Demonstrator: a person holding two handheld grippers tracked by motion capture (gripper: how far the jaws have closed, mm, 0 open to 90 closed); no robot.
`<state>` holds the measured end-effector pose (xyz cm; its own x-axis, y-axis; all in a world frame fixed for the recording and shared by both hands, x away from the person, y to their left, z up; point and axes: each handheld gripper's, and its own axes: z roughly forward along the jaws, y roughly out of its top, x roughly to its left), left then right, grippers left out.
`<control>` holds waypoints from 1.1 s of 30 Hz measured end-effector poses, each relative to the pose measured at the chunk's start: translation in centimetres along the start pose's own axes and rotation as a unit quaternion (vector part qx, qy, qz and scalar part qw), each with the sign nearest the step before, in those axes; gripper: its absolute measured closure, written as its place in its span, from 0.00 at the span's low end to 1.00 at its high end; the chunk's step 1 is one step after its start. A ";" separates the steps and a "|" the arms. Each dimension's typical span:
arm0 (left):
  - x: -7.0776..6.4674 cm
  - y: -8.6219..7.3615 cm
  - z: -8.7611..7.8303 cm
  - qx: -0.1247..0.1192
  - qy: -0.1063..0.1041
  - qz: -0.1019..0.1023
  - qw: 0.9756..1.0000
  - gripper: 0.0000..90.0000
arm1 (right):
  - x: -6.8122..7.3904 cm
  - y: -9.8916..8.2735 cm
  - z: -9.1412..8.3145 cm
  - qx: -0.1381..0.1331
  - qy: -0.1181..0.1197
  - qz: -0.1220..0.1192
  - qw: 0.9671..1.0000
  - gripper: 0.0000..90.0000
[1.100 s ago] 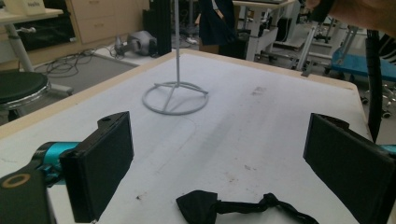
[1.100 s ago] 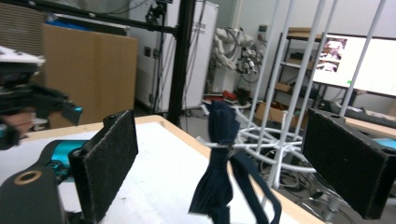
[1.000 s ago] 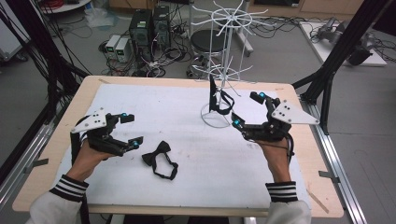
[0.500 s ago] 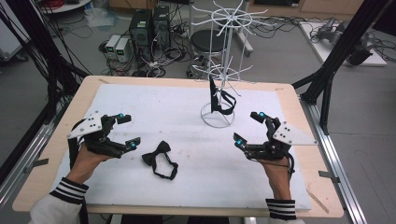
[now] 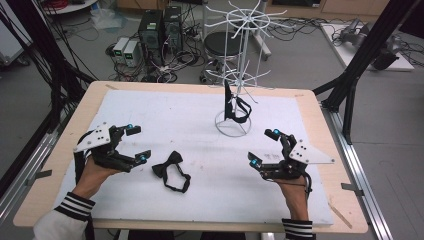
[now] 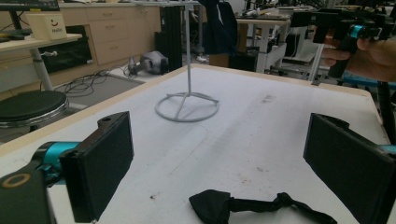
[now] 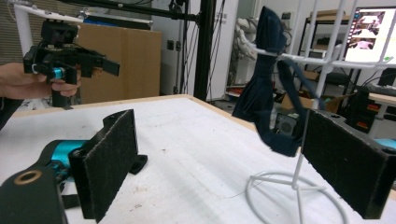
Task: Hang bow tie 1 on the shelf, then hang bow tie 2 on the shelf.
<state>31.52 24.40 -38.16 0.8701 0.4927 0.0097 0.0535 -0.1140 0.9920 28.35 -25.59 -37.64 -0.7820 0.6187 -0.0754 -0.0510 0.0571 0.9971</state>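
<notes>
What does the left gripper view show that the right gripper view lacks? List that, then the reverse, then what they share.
Left gripper view: a black bow tie lying flat on the table in full, a black stool beside the table, and the right gripper held up far off.

Right gripper view: a dark tie draped full length over an arm of the stand, a lit monitor, and the left gripper far off.

Both: the white wire stand's ring base, the white table cover, and open black jaws.
</notes>
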 end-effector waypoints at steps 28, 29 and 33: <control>-0.1 0.5 0.6 0.096 0.001 -0.001 0.995 0.10 | 0.1 -0.4 0.1 0.011 0.008 0.003 1.000 0.11; -0.2 0.6 0.7 0.104 0.001 -0.001 0.995 0.10 | 0.0 -0.4 0.1 0.011 0.007 0.000 1.000 0.11; -0.5 0.7 1.3 0.141 -0.004 0.002 0.990 0.10 | -0.1 -0.4 0.0 0.010 0.006 0.006 1.000 0.11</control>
<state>31.78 22.97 -37.63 0.8741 0.4856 0.0108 0.1844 -0.3525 0.9175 28.43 -25.64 -38.07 -0.7897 0.6101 -0.0641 -0.0301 0.0657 0.9974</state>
